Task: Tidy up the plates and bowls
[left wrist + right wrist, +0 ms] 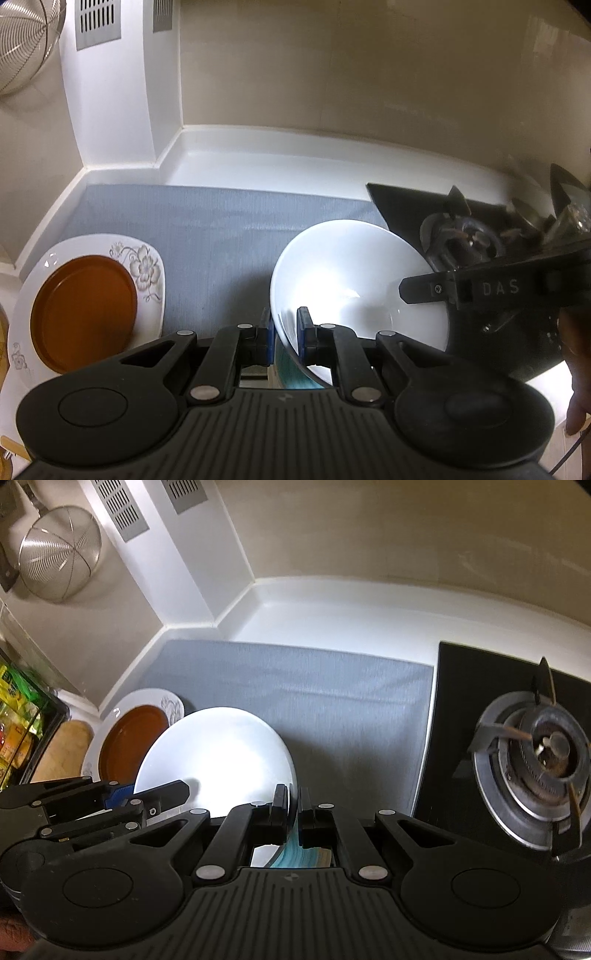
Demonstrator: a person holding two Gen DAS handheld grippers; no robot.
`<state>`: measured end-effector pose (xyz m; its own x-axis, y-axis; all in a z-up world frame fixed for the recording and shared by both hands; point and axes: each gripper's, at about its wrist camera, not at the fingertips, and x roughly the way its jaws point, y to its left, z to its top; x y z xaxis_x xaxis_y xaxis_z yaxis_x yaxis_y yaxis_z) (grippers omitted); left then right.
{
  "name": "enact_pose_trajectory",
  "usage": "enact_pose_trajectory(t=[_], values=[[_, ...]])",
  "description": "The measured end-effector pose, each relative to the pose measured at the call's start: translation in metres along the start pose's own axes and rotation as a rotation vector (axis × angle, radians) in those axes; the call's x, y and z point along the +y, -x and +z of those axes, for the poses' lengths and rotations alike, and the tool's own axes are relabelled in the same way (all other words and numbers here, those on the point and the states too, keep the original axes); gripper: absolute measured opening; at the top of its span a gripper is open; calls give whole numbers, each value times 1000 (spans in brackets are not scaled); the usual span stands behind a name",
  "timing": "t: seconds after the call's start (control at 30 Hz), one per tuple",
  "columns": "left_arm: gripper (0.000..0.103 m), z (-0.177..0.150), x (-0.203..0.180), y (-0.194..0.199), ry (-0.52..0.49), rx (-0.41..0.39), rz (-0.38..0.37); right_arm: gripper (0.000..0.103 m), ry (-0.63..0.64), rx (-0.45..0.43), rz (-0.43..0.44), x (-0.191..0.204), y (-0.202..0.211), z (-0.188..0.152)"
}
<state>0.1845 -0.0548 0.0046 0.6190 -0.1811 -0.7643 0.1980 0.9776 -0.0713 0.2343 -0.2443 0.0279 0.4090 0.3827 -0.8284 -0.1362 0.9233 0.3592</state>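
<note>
Both grippers — left (284, 330), right (294, 812) — clamp 1 white bowl (343, 280) by opposite rims; uneven pulls could slip it onto the plates (147, 266)

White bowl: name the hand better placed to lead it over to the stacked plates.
Left, probably. The left gripper clamps the white bowl on the rim nearest the brown plate; the right gripper clamps the rim toward the stove burner.
</note>
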Motion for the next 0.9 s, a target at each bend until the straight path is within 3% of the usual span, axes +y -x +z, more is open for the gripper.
enact_pose_trajectory(t=[0.53, 0.9], values=[[12, -16, 0, -11, -5, 52, -13, 6, -20, 68, -29, 2, -15, -16], [12, -17, -1, -13, -15, 48, -4, 7, -19, 85, -45, 5, -21, -20]])
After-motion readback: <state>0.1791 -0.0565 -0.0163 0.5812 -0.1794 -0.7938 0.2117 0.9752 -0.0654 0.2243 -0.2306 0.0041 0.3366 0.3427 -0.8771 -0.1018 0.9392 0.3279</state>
